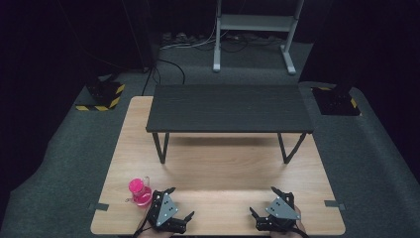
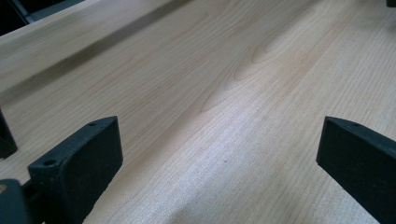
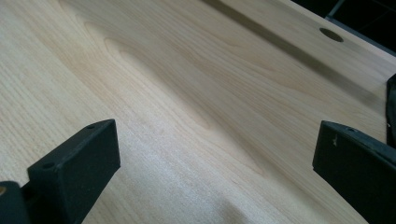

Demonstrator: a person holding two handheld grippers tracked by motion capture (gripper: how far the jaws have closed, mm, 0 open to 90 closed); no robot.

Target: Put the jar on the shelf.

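A small clear flask with bright pink liquid stands near the front left of the light wooden table. Just to its right rests my left gripper, open, its black jaws spread wide over bare wood. At the front right lies my right gripper, also open, with bare tabletop between its jaws. Neither gripper touches the flask.
A low black bench-like shelf on thin black legs stands across the far half of the table. Grey tape tabs mark the table's front corners. Behind the table stand a white frame and cables on grey carpet.
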